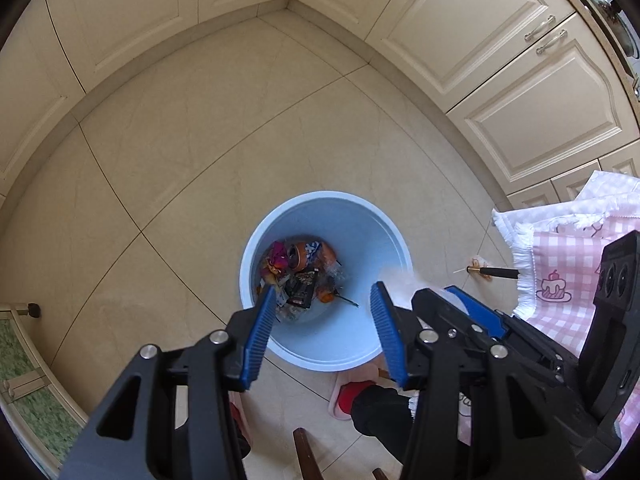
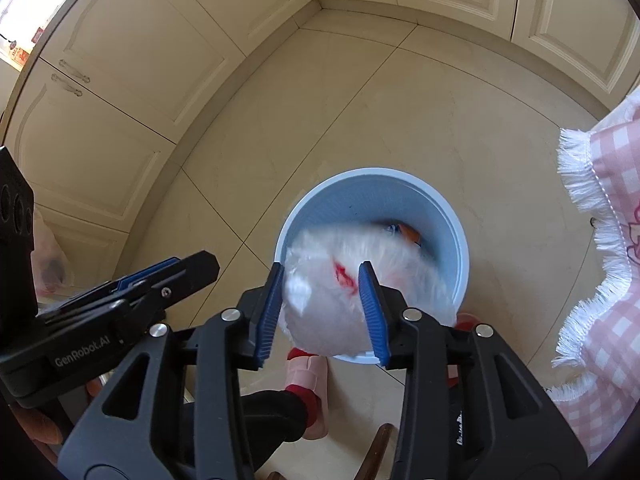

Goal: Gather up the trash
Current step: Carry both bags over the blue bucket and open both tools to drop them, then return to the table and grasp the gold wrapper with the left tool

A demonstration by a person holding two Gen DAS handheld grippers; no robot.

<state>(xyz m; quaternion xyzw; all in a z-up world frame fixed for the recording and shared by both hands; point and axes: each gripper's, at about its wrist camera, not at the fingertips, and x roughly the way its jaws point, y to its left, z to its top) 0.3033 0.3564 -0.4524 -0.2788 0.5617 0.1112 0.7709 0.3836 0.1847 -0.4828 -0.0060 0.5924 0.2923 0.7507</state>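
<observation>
A round light-blue bin (image 1: pixel 360 248) stands on the tiled floor. It holds an orange can (image 1: pixel 308 254) and dark wrappers (image 1: pixel 300 292). My left gripper (image 1: pixel 324 290) hangs over the bin, open, with nothing between its blue pads. In the right wrist view my right gripper (image 2: pixel 321 269) is above the same bin (image 2: pixel 400 200). A white crumpled bag (image 2: pixel 332 312) with a red mark shows blurred between and below its fingers, loose from the pads. That bag (image 1: pixel 400 278) is a white smear at the bin's rim in the left wrist view, beside the right gripper (image 1: pixel 448 296).
A pink checked cloth with white fringe (image 1: pixel 560 264) (image 2: pixel 608 240) hangs at the right. A black and gold pen-like object (image 1: pixel 492 272) lies on the floor by it. A person's pink slippers (image 2: pixel 308 376) stand close behind the bin. Cream cabinets line the far corner.
</observation>
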